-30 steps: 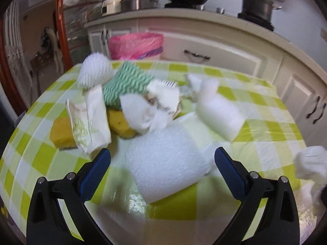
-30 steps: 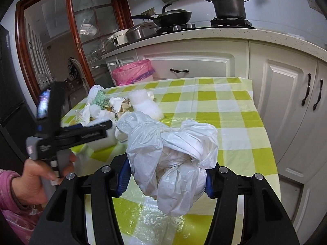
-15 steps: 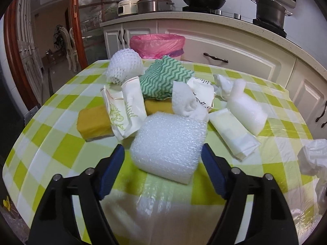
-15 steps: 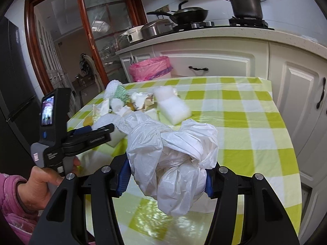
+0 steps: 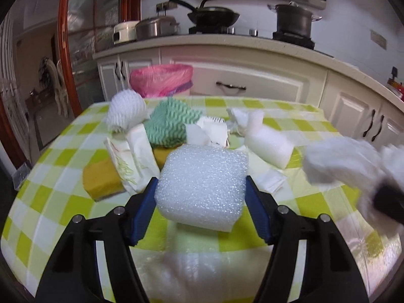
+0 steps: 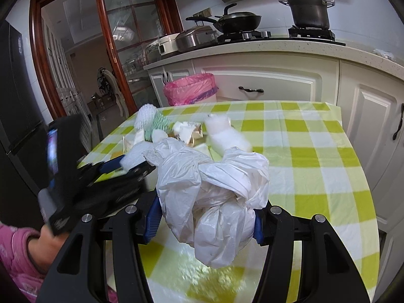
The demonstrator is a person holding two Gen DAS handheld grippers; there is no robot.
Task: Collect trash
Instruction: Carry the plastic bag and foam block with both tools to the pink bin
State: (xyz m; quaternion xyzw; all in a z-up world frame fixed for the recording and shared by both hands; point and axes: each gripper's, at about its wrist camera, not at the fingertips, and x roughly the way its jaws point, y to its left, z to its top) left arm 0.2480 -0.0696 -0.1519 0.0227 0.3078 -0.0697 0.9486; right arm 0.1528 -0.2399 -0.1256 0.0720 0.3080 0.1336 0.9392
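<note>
My left gripper point(image 5: 200, 199) is shut on a white bubble-wrap block point(image 5: 202, 184) and holds it just above the checked table point(image 5: 55, 197). My right gripper point(image 6: 205, 217) is shut on a crumpled white plastic bag point(image 6: 214, 189), held above the table's near edge. The bag also shows blurred at the right of the left wrist view point(image 5: 348, 166). A heap of trash lies mid-table: a white foam net point(image 5: 125, 112), a green zigzag cloth point(image 5: 171, 123), yellow sponges point(image 5: 101, 179), paper packets point(image 5: 131, 159) and a white foam roll point(image 5: 267, 141).
A bin with a pink liner point(image 5: 161, 80) stands on the floor beyond the table's far edge, in front of white cabinets point(image 5: 240, 80). Pots and a pan point(image 5: 214, 16) sit on the counter. A glass door point(image 6: 75, 63) is at the left.
My left gripper has closed on the bubble-wrap block and lifted it slightly. My right gripper, still holding the plastic bag, has moved left, closer to the left gripper.
</note>
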